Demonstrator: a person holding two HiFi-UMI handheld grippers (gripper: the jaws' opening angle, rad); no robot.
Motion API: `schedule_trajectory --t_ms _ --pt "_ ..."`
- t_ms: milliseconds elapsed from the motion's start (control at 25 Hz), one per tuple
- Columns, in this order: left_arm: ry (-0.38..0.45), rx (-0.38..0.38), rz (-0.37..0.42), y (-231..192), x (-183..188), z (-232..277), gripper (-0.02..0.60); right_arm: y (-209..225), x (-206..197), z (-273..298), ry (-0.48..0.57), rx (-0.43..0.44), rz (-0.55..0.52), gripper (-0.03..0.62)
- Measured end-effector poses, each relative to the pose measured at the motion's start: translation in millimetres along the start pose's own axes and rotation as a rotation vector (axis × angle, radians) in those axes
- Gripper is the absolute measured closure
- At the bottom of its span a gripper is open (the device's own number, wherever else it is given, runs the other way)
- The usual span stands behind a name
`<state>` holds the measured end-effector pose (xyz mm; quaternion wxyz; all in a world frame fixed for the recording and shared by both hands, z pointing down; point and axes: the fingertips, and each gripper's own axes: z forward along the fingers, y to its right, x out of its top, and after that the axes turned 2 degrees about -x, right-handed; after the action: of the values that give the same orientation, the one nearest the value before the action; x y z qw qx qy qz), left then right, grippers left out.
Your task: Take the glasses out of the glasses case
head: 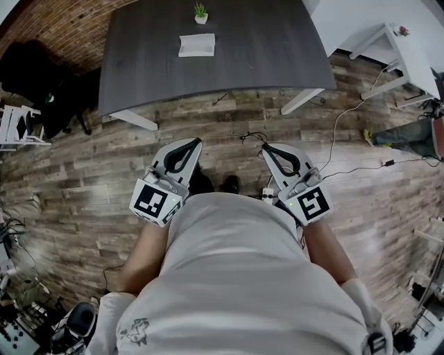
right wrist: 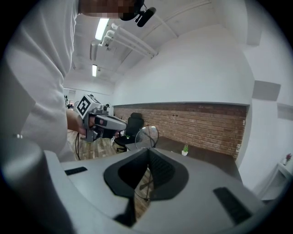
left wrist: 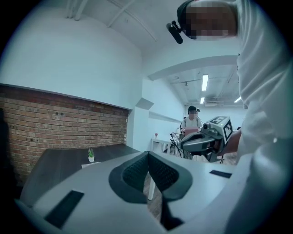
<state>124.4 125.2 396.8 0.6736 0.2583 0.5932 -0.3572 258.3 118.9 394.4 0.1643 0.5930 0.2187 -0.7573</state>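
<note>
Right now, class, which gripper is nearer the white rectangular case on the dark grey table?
Left. The left gripper lines up with the white case, short of the table; the right gripper is offset to the right.

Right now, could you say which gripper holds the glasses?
The right gripper: the glasses rise from its closed jaws; the left gripper holds nothing.

A wood-plank floor [head: 208, 139] runs under a dark desk [head: 263, 55] on the far side. The desk stands on white legs, with a small potted plant [head: 200, 12] near its far edge. A red brick wall [left wrist: 59, 119] lines the far left below white plaster, and a black office chair [head: 35, 73] sits at the left. A white table [head: 416, 55] stands far right, with cables [head: 338, 121] trailing across the floor beside it. Strip lights [left wrist: 204, 82] glow on the ceiling.
</note>
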Motion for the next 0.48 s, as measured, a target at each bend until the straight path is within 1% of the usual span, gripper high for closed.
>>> schedule_trajectory --t_ms 280,480 --pt "0.009 0.019 -0.013 4 -3 -6 0.571 -5 -5 1 -0.015 0.021 -0.027 0.580" --pt "0.008 0.030 -0.020 4 -4 -13 0.571 -9 -8 2 -0.023 0.029 -0.020 0.580"
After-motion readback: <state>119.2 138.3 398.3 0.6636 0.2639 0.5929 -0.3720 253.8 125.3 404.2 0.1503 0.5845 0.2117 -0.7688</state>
